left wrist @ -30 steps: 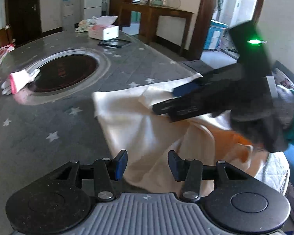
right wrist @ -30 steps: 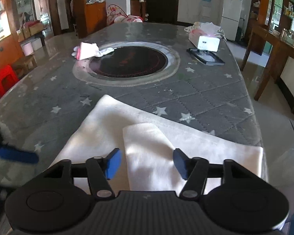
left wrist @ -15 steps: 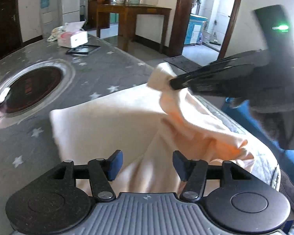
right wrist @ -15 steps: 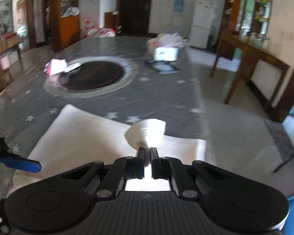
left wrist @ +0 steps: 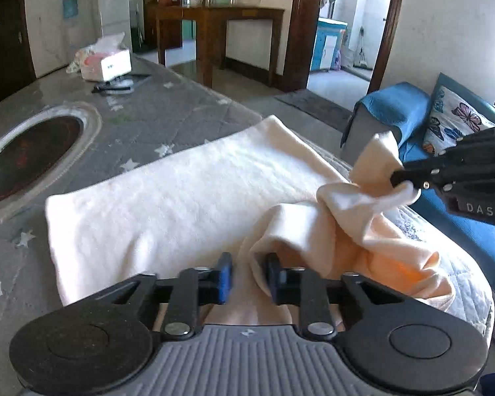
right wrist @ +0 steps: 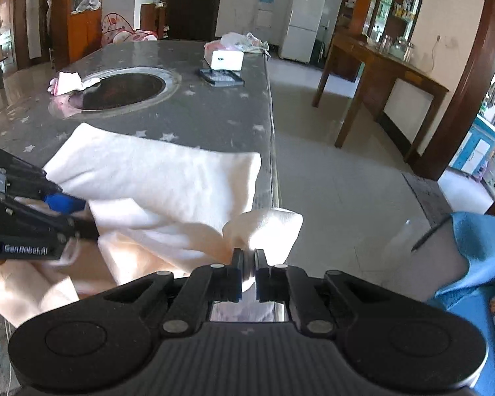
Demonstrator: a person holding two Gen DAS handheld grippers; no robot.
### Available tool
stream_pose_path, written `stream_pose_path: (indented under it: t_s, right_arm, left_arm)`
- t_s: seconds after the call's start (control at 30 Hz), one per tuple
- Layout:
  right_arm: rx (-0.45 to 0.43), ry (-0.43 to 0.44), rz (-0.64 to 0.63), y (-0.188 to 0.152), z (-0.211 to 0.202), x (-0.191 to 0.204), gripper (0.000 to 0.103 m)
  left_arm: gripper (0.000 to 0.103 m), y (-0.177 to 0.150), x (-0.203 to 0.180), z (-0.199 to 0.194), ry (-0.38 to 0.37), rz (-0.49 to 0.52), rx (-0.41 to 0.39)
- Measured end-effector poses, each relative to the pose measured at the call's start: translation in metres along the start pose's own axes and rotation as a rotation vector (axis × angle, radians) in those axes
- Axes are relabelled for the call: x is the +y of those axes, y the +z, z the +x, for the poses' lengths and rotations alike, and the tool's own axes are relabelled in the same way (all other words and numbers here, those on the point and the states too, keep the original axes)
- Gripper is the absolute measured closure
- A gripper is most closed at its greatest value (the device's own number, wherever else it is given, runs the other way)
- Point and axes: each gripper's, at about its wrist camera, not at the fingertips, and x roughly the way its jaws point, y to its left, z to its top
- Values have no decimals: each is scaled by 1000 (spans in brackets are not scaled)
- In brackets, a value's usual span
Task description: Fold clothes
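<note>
A cream cloth (left wrist: 181, 198) lies mostly flat on the grey starred table (left wrist: 168, 112), its near end bunched into folds. My left gripper (left wrist: 249, 277) is open with a narrow gap. A raised fold of the cloth stands between its blue pads, against the right one. My right gripper (right wrist: 247, 260) is shut on a corner of the cloth (right wrist: 267, 227) and holds it up beyond the table's right edge. The left wrist view shows the right gripper (left wrist: 396, 178) at the right, with the pinched corner sticking up. The left gripper (right wrist: 79, 214) shows at the left of the right wrist view.
A round dark hob (right wrist: 118, 90) is set in the table's middle. Pink-white gloves (right wrist: 69, 82) lie beside it. A tissue box (right wrist: 227, 59) and a black tray (right wrist: 222, 77) sit at the far end. A blue sofa (left wrist: 396, 112) and a wooden side table (right wrist: 379, 72) stand to the right.
My right gripper shut on the cloth's corner and pulled it up and right, off the table's edge. My left gripper's fingers narrowed around a fold at the near end.
</note>
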Motion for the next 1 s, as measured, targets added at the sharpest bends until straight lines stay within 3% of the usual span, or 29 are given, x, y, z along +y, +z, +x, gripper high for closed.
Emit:
stream_pose_path:
  t_s: [0.1, 0.17, 0.23, 0.43, 0.6, 1.0]
  right_arm:
    - [-33, -3, 10, 1, -9, 1, 90]
    - [-60, -6, 12, 3, -15, 3, 76]
    - [-81, 2, 8, 6, -21, 6, 70]
    - [-86, 67, -32, 9, -22, 30, 66]
    - [-78, 110, -61, 8, -21, 48, 66]
    - [-14, 194, -108, 0, -23, 71, 58]
  left_arm:
    - [90, -1, 2, -4, 21, -8, -23]
    - [91, -2, 11, -18, 61, -31, -53]
    - [91, -4, 25, -32, 94, -75, -77]
    - [91, -25, 75, -88, 236, -217, -144]
    - [92, -59, 112, -129, 338, -324, -155]
    - [94, -152, 164, -183, 518, -499, -79]
